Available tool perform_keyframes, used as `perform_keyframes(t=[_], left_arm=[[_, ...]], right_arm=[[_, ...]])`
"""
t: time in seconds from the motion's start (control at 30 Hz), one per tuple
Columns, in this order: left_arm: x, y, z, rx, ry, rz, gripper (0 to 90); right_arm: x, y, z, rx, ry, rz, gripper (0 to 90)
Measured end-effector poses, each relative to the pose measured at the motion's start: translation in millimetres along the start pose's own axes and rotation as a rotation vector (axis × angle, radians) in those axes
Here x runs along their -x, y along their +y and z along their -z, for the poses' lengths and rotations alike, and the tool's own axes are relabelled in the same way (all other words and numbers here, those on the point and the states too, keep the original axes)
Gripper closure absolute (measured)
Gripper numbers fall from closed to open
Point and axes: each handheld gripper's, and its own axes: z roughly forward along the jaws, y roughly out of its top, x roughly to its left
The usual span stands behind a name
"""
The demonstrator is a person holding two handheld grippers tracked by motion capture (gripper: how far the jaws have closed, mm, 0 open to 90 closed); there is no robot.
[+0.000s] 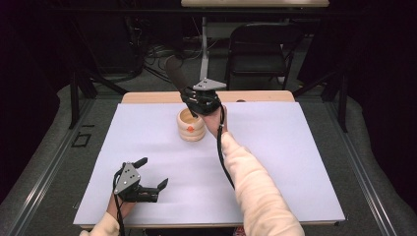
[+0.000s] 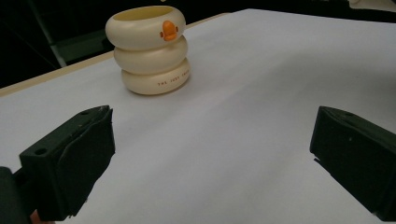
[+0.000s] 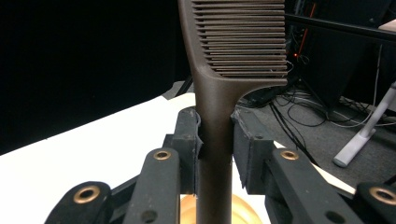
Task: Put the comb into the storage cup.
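A cream holder (image 1: 191, 126) made of three stacked rings with an orange duck mark stands on the white sheet toward the back; it is also in the left gripper view (image 2: 148, 49). My right gripper (image 1: 196, 102) hovers just over the holder's mouth, shut on the handle of a dark brown comb (image 3: 219, 112) whose toothed end points up and away (image 1: 175, 71). The holder's rim (image 3: 243, 210) lies directly below the handle. My left gripper (image 1: 152, 173) rests near the sheet's front left, open, with nothing between its pads (image 2: 70, 163).
The white sheet (image 1: 275, 162) covers a wooden table (image 1: 147, 97). Behind the table stand a black folding chair (image 1: 260, 49), a white table leg with cables on the floor (image 1: 204, 46), and black stands at both sides.
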Motion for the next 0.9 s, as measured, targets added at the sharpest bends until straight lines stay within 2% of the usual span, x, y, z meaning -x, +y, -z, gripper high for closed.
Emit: perform_keyframes(t=[0.9], left_arm=[[-0.3,0.0,0.3,0.004,-0.002,0.003,0.2]], right_arm=[[-5.4,-10.3,-21.4,-0.023,0.011,0.002,72.2]])
